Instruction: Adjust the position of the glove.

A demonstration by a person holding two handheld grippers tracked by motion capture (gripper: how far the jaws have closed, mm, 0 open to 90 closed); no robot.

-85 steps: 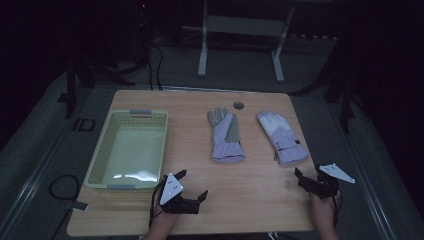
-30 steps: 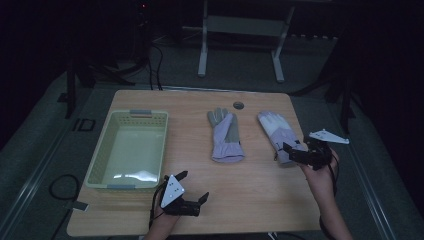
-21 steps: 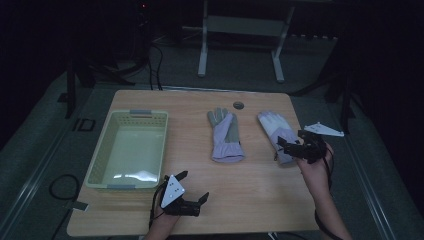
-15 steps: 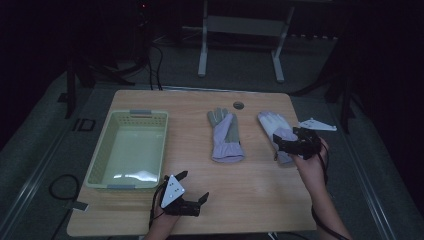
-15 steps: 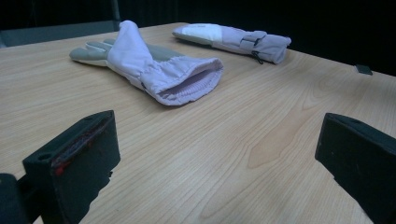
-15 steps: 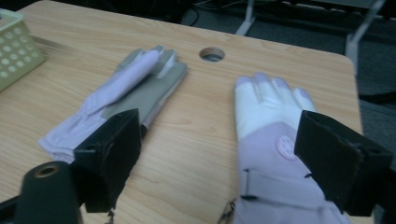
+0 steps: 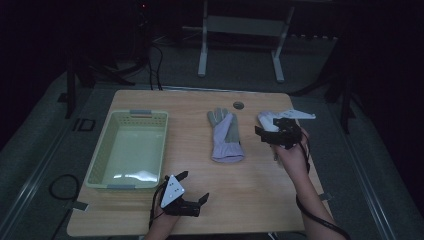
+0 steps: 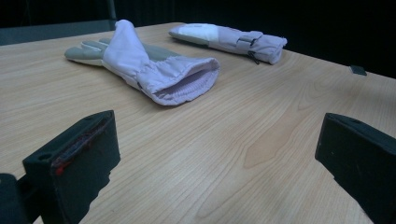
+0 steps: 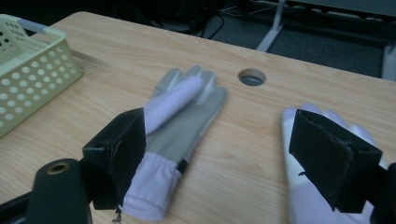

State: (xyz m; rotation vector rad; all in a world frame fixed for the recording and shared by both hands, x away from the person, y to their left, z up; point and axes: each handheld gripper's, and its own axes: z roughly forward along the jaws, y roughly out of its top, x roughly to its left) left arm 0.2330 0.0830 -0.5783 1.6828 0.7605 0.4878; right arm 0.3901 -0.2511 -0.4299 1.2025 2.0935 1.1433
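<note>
Two pale lilac and grey gloves lie on the wooden table [image 7: 260, 195]. The middle glove [image 7: 225, 136] [image 8: 159, 70] [image 9: 182, 121] lies with its cuff toward me. The right glove [image 7: 266, 119] [image 8: 229, 37] [image 9: 299, 186] is partly covered by my right gripper [image 7: 264, 134] [image 9: 224, 154], which hovers over it, open. Its jaws have just been closing a little, with nothing pressed between them. My left gripper [image 7: 194, 186] [image 8: 215, 158] rests low at the table's near edge, open and empty, facing the gloves.
A pale green plastic basket [image 7: 102, 160] [image 9: 32, 70] stands empty on the table's left side. A round cable hole [image 7: 238, 105] [image 9: 252, 77] sits near the far edge. A metal stand [image 7: 240, 30] is on the floor behind.
My right gripper has moved from the near right corner away from me and leftward, ending over the right glove. The left gripper has stayed still.
</note>
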